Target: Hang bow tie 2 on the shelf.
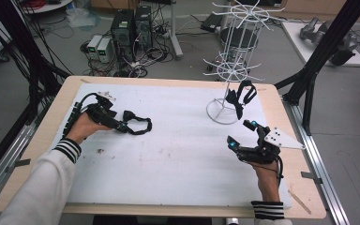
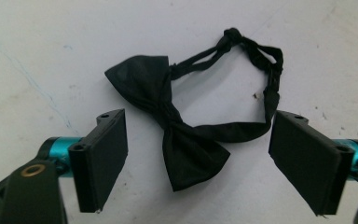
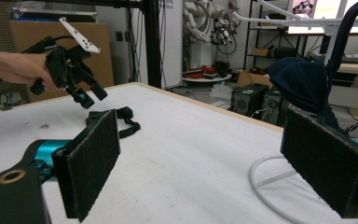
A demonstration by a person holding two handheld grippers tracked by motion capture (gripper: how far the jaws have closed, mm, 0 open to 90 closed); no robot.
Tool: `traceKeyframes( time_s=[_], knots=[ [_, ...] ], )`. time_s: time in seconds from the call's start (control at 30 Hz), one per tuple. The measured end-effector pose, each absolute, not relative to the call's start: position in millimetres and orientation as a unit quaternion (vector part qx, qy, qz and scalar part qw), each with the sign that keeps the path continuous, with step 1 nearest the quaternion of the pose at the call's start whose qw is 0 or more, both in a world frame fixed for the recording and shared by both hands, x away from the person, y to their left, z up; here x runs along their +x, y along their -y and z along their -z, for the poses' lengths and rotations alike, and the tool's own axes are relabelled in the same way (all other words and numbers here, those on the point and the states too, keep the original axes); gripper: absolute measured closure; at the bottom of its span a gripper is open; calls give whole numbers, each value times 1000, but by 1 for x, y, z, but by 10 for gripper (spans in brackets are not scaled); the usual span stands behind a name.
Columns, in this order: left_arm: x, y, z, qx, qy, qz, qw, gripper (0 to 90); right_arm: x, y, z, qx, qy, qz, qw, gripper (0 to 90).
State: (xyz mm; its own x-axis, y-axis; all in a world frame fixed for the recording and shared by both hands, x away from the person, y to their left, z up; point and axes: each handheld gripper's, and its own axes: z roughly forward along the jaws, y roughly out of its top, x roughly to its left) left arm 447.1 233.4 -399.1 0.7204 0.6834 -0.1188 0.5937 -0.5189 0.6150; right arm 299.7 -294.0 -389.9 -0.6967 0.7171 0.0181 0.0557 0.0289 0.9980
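So the worktop point(image 1: 178, 154) is a big white sheet on a wooden board. The white wire rack point(image 1: 234, 65) stands just ahead of the right tool point(image 1: 243, 133), with a second dark bow tie point(image 1: 241, 98) hanging on it, though I can't quite tell which hook it's on. The right tool sits released, jaws wide with nothing between them. The left tool point(image 2: 198, 154) is also released: its jaws stand apart and hover right above the black bow tie point(image 2: 172, 126), which lies flat on the worktop. The bow's lower wing sits between the pads point(image 2: 105, 154) without touching them, and its strap loops away ahead of the tool.
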Motion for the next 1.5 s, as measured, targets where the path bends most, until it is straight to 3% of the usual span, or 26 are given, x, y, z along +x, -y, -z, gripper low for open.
traceKeyframes(
  time_s=[0.57, 0.77, 1.1, 1.5],
  knots=[
    [456, -227, 417, 873, -405, -27, 271, 320, 299, 293, 390, 287, -668, -637, 257, 112],
    [457, -229, 418, 870, -415, -31, 266, 448, 299, 293, 390, 290, -667, -638, 252, 112],
    [456, -226, 417, 873, -412, -36, 260, 771, 299, 292, 390, 287, -666, -641, 251, 112],
    [453, -224, 415, 879, -396, -47, 260, 814, 300, 292, 390, 287, -666, -641, 252, 111]
  ],
)
